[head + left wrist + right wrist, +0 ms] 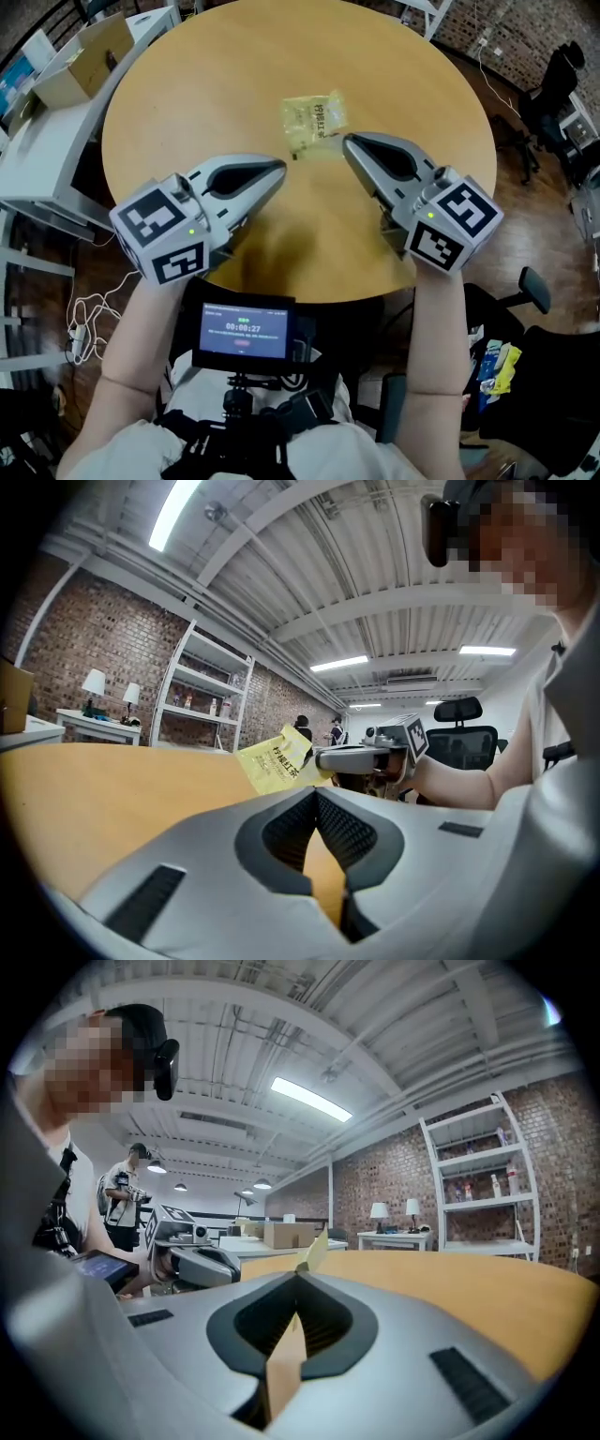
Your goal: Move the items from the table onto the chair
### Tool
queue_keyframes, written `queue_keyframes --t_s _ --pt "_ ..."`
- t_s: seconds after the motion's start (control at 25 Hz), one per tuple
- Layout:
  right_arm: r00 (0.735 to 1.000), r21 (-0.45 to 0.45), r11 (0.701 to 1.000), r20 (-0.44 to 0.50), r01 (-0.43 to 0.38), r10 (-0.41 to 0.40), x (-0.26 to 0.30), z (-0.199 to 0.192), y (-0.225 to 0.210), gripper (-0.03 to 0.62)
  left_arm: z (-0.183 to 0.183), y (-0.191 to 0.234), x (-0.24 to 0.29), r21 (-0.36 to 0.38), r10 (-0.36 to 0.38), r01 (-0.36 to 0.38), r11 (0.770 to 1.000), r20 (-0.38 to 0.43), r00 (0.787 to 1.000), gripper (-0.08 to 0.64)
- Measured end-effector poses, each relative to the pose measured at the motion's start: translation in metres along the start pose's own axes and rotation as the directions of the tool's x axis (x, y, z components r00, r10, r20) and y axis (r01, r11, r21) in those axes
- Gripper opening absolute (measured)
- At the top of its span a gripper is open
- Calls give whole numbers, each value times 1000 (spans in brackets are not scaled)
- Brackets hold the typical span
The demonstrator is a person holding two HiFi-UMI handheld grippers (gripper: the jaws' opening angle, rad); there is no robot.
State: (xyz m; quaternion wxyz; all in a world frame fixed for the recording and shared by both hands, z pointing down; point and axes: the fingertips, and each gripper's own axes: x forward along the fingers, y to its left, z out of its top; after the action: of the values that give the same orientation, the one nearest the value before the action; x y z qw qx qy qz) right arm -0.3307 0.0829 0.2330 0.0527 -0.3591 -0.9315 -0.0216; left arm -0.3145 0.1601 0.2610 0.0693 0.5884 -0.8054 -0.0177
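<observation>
While the left claw [279,170] is closed empty, the right claw [347,140] pinches the packet [312,120].

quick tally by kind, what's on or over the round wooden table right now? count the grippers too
yellow packet: 1
grippers: 2 (left gripper, right gripper)
Total: 3
</observation>
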Motion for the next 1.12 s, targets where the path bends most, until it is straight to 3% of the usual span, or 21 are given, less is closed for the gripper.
queue_keyframes --t_s 0.6,0.96,1.12 --pt "980 46 982 64 184 -187 -123 -13 -29 2 4 -84 93 38 -185 187 982 -46 982 6" --pt "937 99 939 83 330 -338 -220 -30 -40 2 1 -159 156 49 -340 344 938 -71 938 6" --pt "909 127 910 89 395 -407 -267 -43 -37 2 -2 -202 184 51 -416 421 906 -84 905 6"
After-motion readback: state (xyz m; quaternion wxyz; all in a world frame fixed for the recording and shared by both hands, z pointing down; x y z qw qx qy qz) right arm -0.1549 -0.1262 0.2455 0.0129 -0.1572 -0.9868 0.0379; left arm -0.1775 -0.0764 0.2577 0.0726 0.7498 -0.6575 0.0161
